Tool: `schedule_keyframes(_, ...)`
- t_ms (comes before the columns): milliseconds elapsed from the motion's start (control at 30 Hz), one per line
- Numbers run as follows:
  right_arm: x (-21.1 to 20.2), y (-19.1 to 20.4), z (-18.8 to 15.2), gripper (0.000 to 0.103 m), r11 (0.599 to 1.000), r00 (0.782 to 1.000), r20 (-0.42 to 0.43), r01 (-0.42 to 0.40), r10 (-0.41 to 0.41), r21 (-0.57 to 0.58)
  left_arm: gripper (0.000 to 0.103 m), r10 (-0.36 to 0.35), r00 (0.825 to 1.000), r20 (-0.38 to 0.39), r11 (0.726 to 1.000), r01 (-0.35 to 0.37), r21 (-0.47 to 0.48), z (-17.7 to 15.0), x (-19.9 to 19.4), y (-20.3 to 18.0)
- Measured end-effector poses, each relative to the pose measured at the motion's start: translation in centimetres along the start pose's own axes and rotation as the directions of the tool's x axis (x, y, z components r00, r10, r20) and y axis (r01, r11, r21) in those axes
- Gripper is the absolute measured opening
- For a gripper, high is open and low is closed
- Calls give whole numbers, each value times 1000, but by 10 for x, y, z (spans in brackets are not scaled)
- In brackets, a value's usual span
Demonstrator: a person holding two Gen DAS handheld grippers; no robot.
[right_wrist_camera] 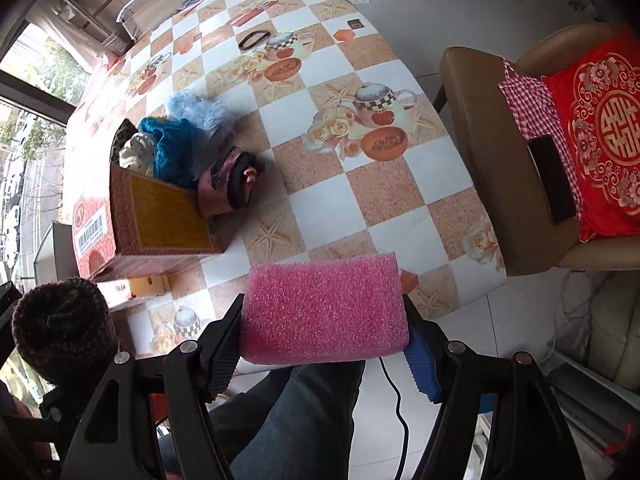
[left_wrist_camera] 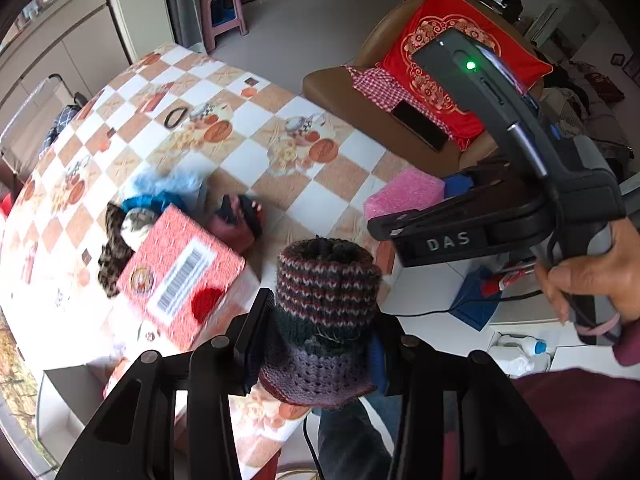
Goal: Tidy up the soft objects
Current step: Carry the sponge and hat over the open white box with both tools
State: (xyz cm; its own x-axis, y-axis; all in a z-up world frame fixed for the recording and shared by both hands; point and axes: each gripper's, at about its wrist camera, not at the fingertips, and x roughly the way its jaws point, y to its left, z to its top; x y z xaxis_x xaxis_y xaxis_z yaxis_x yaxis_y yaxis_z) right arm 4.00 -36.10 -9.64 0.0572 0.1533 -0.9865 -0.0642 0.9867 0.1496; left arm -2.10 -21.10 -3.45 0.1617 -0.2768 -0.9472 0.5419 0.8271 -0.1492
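Observation:
My left gripper (left_wrist_camera: 316,344) is shut on a striped knitted hat (left_wrist_camera: 326,312) and holds it above the table's near edge; the hat also shows in the right wrist view (right_wrist_camera: 60,328). My right gripper (right_wrist_camera: 324,328) is shut on a pink foam block (right_wrist_camera: 324,308), held over the near edge; the block also shows in the left wrist view (left_wrist_camera: 404,198). A red cardboard box (right_wrist_camera: 160,216) lies on its side on the table, with soft items spilling from it: a blue knit (right_wrist_camera: 172,148), a light blue fluffy piece (right_wrist_camera: 200,110) and a pink-and-black knit (right_wrist_camera: 232,184).
The checkered table (right_wrist_camera: 360,184) carries a black hair band (right_wrist_camera: 254,39) at the far side. A brown chair (right_wrist_camera: 480,152) with a red cushion (right_wrist_camera: 600,128), a checked cloth and a black phone (right_wrist_camera: 554,178) stands to the right. A pink stool (left_wrist_camera: 222,16) stands beyond the table.

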Motion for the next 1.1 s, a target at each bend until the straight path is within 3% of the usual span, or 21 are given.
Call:
schedule_keyframes(300,13,58,-34,72,986,996,-69,-60,50,-158,46,48,999,-22,989,-51,-141,-65,-7,33)
schedule_keyframes(533,14,114,-45,72,938,993,-103,-95,64,-334,46,99,995,16,947,-89,-309,-104,-30,66)
schedule_keyframes(633,10,139,-47,72,910,992,-108,-106,69,-400,46,130,991,40,911,-104,-399,-120,-43,82)
schedule_keyframes(833,1,192,-51,72,838,992,-108,-118,71,-533,46,220,973,73,814,-141,-564,-153,-71,116)
schedule_keyframes(1100,-6,256,-54,72,738,992,-103,-122,72,-663,46,337,940,60,654,-188,-733,-200,-93,149)
